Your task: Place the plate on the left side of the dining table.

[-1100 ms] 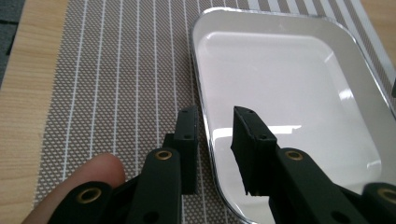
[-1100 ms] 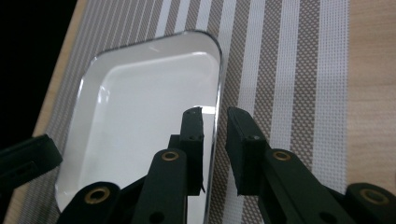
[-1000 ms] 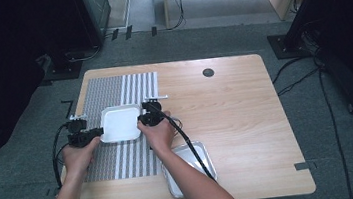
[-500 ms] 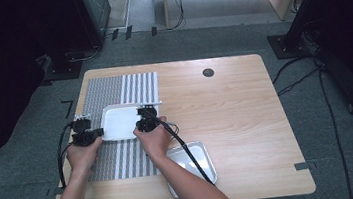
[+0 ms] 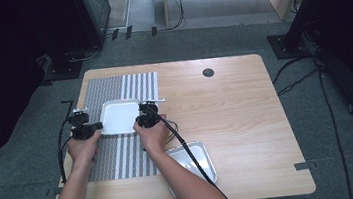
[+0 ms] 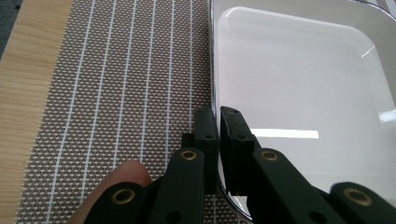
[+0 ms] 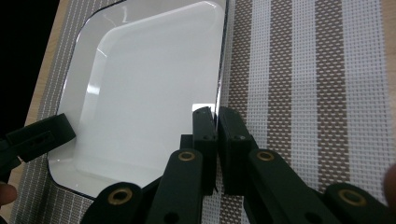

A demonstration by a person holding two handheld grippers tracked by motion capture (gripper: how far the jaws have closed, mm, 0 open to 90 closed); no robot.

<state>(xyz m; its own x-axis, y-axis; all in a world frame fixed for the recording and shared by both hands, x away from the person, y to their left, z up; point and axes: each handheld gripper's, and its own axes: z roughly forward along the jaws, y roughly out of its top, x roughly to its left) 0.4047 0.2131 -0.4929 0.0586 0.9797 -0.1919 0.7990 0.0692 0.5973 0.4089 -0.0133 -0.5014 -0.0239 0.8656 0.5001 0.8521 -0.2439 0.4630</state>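
Observation:
A white square plate (image 5: 118, 117) lies on a brown-and-white striped placemat (image 5: 113, 89) at the table's left. My left gripper (image 5: 98, 126) is at the plate's left edge, and in the left gripper view its jaws (image 6: 218, 114) are shut on the thin rim of the plate (image 6: 299, 93). My right gripper (image 5: 139, 120) is at the opposite edge. In the right gripper view its jaws (image 7: 216, 114) pinch the rim of the plate (image 7: 149, 84), with the left gripper (image 7: 37, 137) across the dish. The plate holds nothing.
A shiny metal tray (image 5: 203, 154) sits on the wood near the front edge, right of the placemat, under my right forearm. A small black round cap (image 5: 207, 72) is set in the tabletop at the back. Cables trail from both grippers towards the person.
My right hand has slid a little toward the person along the plate's right edge. The left hand and the plate have barely moved.

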